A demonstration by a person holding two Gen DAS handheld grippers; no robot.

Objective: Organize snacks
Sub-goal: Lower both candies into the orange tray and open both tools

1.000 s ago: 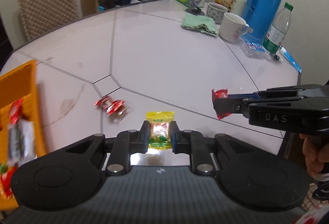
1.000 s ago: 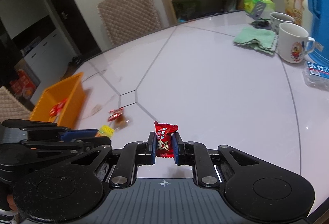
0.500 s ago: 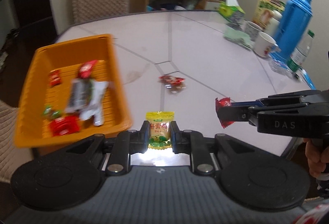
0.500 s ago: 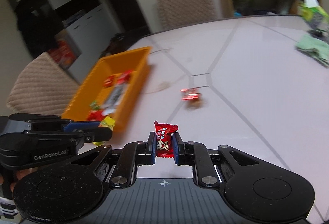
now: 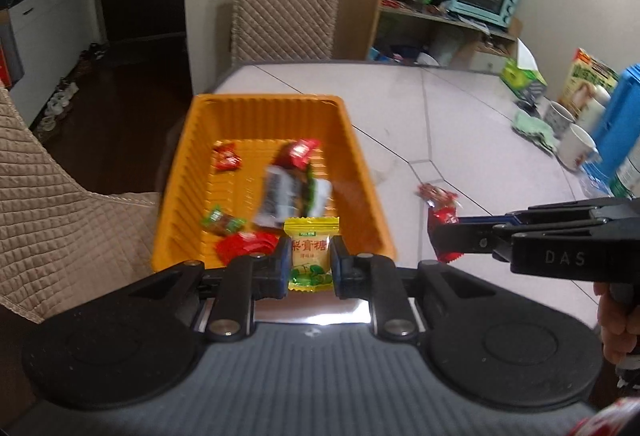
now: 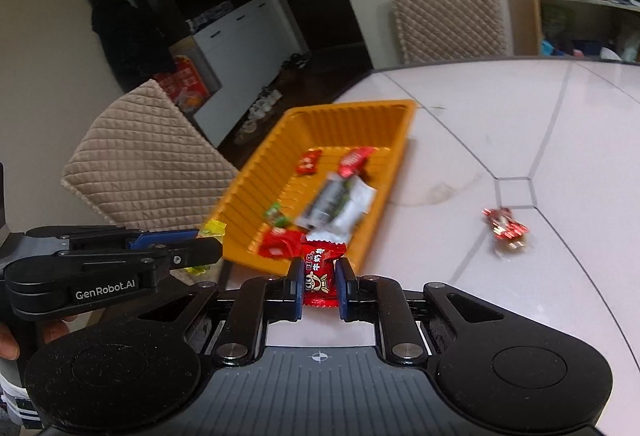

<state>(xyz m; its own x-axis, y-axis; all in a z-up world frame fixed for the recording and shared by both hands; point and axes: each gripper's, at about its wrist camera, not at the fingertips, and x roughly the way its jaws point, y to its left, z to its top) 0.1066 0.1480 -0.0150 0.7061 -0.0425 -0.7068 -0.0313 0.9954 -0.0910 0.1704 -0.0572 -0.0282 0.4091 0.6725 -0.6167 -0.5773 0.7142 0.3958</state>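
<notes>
I am holding a gripper in each hand, and each one is clamped on a single wrapped sweet. My left gripper (image 5: 310, 262) pinches a yellow candy (image 5: 311, 254) by its flat sides, so the crimped top edge stands up and the printed face shows toward the camera. My right gripper (image 6: 319, 282) squeezes a red candy (image 6: 320, 270) the same way, upright between blue-padded fingers (image 6: 295, 286).

Both grippers point down toward an orange basket (image 5: 362, 172), a rectangular plastic tray with ribbed, sloping walls, sitting at the corner of a pale, glossy table (image 5: 460, 132). I judge that I am bringing both sweets to the basket to drop them in, since that is where the other snacks are gathered. The yellow candy looks to be above the basket's near edge; the red one is just short of its near corner.

Inside the basket lie small crinkly packets: red ones, a green one, and a longer silver-and-white wrapper (image 5: 284, 196) (blurred, so I cannot read it). These foil and plastic wrappers are thin, light and slippery, which is probably why I grip each by its broad faces.

One red foil sweet (image 6: 505, 226) lies on the bare table, well apart from the basket, not yet collected. Quilted beige chairs (image 6: 140, 164) stand beside the table.
</notes>
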